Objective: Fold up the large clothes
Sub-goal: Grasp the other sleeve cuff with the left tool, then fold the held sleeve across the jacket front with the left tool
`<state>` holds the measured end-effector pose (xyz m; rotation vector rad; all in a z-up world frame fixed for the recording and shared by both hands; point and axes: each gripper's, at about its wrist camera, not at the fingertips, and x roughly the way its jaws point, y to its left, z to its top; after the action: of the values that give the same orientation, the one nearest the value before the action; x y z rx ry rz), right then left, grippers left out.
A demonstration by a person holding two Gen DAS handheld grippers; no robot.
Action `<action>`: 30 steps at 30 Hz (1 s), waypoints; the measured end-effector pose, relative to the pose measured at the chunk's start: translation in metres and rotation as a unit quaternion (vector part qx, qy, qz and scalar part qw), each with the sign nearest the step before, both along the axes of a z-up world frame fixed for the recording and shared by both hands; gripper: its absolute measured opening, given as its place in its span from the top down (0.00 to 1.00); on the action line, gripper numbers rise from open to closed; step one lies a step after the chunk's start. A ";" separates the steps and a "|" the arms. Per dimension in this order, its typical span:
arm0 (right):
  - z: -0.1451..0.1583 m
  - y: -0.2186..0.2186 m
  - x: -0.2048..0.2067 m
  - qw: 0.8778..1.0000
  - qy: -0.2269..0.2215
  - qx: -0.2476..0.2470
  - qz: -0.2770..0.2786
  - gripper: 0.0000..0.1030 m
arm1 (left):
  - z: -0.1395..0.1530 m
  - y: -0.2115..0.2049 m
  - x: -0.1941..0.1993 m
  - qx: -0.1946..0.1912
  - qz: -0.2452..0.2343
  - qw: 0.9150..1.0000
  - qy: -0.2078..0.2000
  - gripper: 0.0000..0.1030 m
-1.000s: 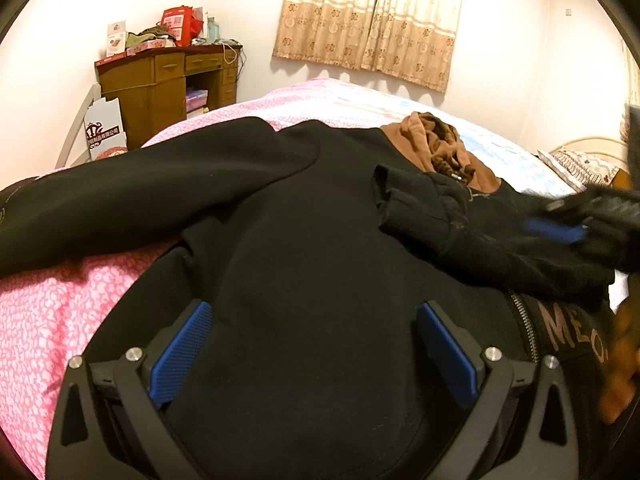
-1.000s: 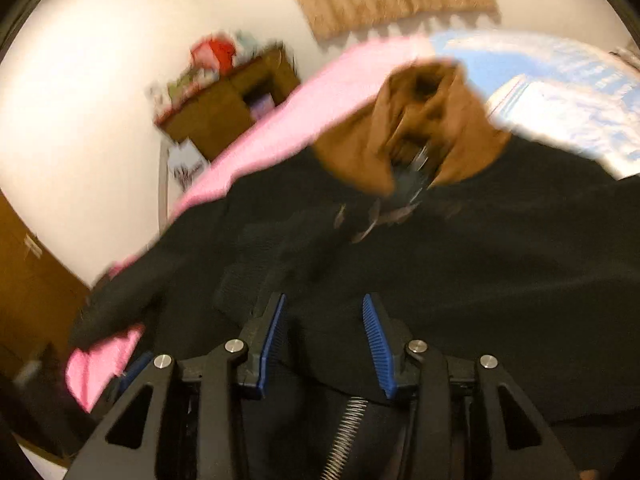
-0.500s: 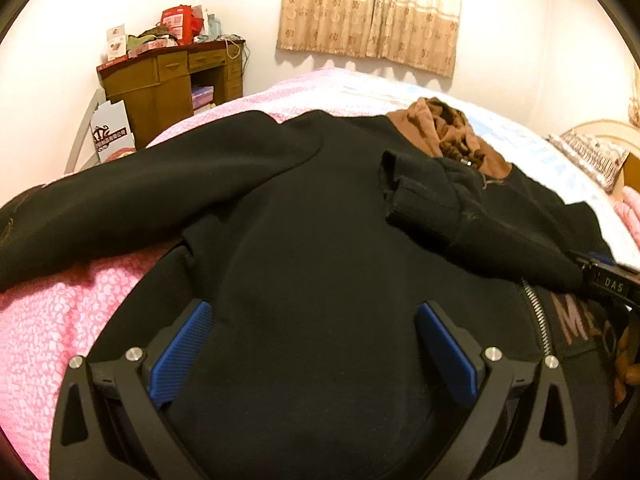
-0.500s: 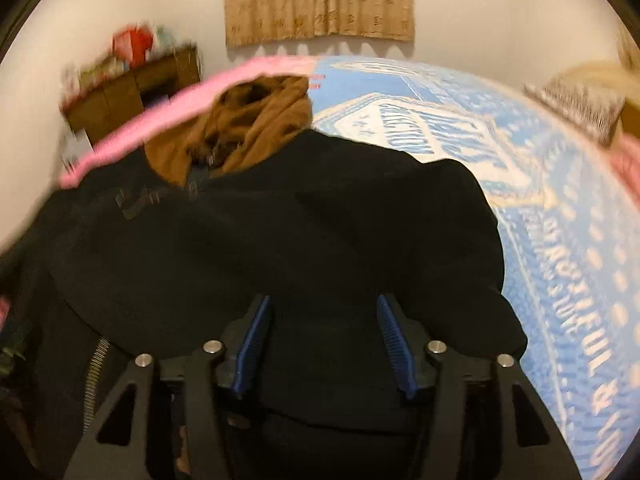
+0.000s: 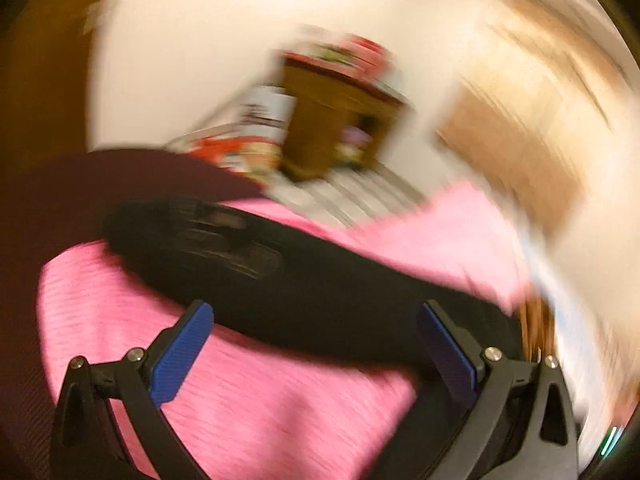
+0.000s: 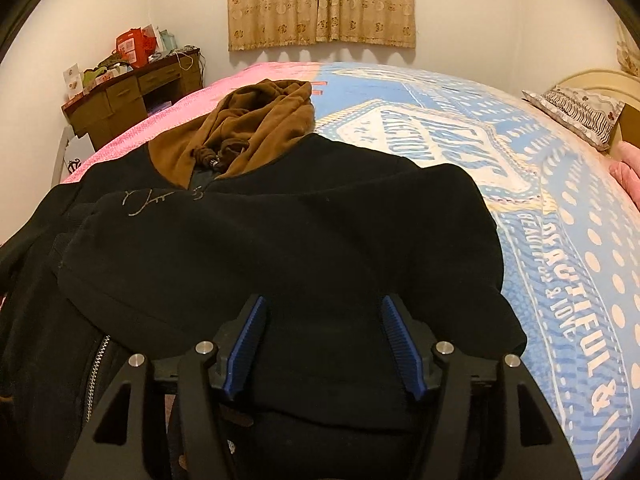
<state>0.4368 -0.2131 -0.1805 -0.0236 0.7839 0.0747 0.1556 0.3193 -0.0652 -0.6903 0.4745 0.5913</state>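
Note:
A black zip hoodie (image 6: 280,236) with a brown hood (image 6: 252,132) lies spread on the bed. One sleeve is folded across its front. My right gripper (image 6: 323,346) hangs open and empty just above the black cloth near its right side. In the blurred left wrist view the other black sleeve (image 5: 280,276) stretches across the pink bedcover (image 5: 260,400). My left gripper (image 5: 316,344) is open wide over that sleeve, with nothing between its blue pads (image 5: 180,356).
The bed has a blue and white printed blanket (image 6: 540,208) on the right and pink cover on the left. A wooden desk (image 6: 132,100) with clutter stands by the far wall under curtains (image 6: 320,0). A pillow (image 6: 580,112) lies at the headboard.
My left gripper has swung sharply left, from over the hoodie's body to over the outstretched sleeve. My right gripper has turned right, opened wider and steadied over the hoodie's right side.

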 end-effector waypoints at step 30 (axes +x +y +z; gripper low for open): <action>0.000 -0.001 -0.002 1.000 -0.002 0.013 0.001 0.39 | -0.043 0.084 0.018 -0.024 0.074 0.996 0.052 0.82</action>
<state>0.4344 -0.2141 -0.1800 0.0007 0.7796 0.0859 0.1734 0.4030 -0.1080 -0.7470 0.5383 0.7597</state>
